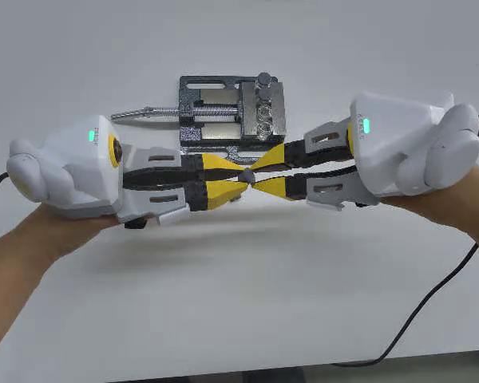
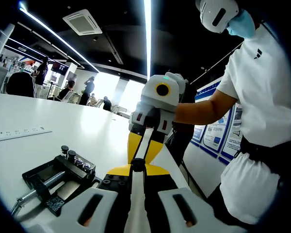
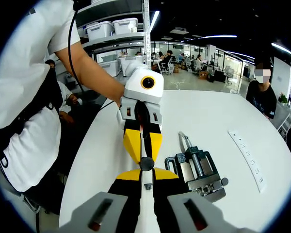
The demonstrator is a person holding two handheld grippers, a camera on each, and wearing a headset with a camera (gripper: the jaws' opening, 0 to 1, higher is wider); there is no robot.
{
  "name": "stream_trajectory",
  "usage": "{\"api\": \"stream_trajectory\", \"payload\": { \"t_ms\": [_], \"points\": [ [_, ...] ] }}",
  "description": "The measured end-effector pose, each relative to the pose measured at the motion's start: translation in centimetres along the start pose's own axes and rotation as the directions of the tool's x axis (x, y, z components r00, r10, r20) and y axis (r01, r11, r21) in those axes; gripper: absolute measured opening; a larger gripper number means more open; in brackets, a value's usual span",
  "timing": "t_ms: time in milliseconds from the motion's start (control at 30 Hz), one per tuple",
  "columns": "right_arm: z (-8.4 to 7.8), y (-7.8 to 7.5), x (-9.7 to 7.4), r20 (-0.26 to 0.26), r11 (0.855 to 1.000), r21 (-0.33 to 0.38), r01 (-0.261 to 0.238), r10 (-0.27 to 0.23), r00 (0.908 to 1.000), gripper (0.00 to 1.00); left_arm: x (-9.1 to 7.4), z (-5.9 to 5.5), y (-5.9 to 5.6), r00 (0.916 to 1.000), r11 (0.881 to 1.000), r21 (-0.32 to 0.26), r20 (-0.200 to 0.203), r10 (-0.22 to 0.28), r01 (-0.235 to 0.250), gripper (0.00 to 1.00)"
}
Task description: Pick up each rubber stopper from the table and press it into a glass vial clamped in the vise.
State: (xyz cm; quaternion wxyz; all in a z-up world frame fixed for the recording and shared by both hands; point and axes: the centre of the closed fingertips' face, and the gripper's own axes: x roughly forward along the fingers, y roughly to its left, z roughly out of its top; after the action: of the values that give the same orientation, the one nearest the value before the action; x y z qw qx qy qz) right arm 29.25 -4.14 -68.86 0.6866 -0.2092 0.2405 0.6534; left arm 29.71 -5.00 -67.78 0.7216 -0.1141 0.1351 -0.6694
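A small grey rubber stopper hangs above the table, pinched where both grippers meet tip to tip. My left gripper comes in from the left and my right gripper from the right, each with its yellow jaws closed down onto the stopper. The stopper shows as a round grey knob in the right gripper view. Just behind them stands the dark metal vise with a row of glass vials clamped in it. The vise and its vials lie lower left in the left gripper view.
The vise's screw handle sticks out to the left. A black cable trails over the white table at right. A white power strip lies beyond the vise. People stand in the room behind.
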Motion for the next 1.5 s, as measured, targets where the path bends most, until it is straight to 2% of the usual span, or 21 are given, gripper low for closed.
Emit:
{"api": "stream_trajectory", "payload": {
  "t_ms": [367, 467, 567, 667, 767, 933, 1267, 1500],
  "points": [
    [-0.2, 0.0, -0.1, -0.022, 1.000, -0.017, -0.001, 0.001, 0.9998, 0.07, 0.2, -0.1, 0.0, 1.0000, 1.000, 0.011, -0.005, -0.003, 0.003, 0.03],
    [-0.4, -0.1, -0.1, -0.028, 1.000, 0.011, 0.001, -0.001, 0.9996, 0.07, 0.2, 0.2, 0.0, 0.9999, 1.000, 0.011, 0.013, 0.001, -0.001, 0.03],
    [-0.6, 0.0, -0.2, -0.029, 1.000, 0.020, -0.005, 0.006, 0.9996, 0.10, 0.2, 0.4, 0.0, 0.9999, 1.000, 0.022, 0.015, 0.002, -0.002, 0.03],
    [-0.4, 0.0, -0.6, -0.013, 0.999, 0.047, -0.008, 0.009, 0.9999, 0.11, 0.2, 0.1, 0.0, 1.0000, 0.999, 0.041, 0.000, 0.002, -0.002, 0.03],
    [0.0, -0.1, -0.7, -0.006, 0.999, 0.045, -0.010, 0.010, 0.9999, 0.12, 0.2, -0.3, 0.0, 0.9999, 0.999, 0.042, -0.010, -0.004, 0.004, 0.03],
    [0.0, 0.1, -0.7, -0.023, 0.999, 0.019, -0.033, 0.034, 0.9992, 0.14, 0.3, -0.5, -0.4, 0.9996, 0.999, 0.043, -0.018, -0.022, 0.023, 0.03],
    [0.9, 1.4, -0.6, -0.010, 0.993, -0.007, -0.116, 0.116, 0.9932, 0.15, 0.3, -0.4, -0.9, 0.9988, 0.998, 0.029, -0.011, -0.047, 0.048, 0.03],
    [0.9, 1.3, -0.6, -0.013, 0.993, -0.015, -0.114, 0.113, 0.9935, 0.14, 0.2, -0.2, -1.1, 0.9984, 0.998, 0.026, -0.007, -0.056, 0.057, 0.03]
  ]
}}
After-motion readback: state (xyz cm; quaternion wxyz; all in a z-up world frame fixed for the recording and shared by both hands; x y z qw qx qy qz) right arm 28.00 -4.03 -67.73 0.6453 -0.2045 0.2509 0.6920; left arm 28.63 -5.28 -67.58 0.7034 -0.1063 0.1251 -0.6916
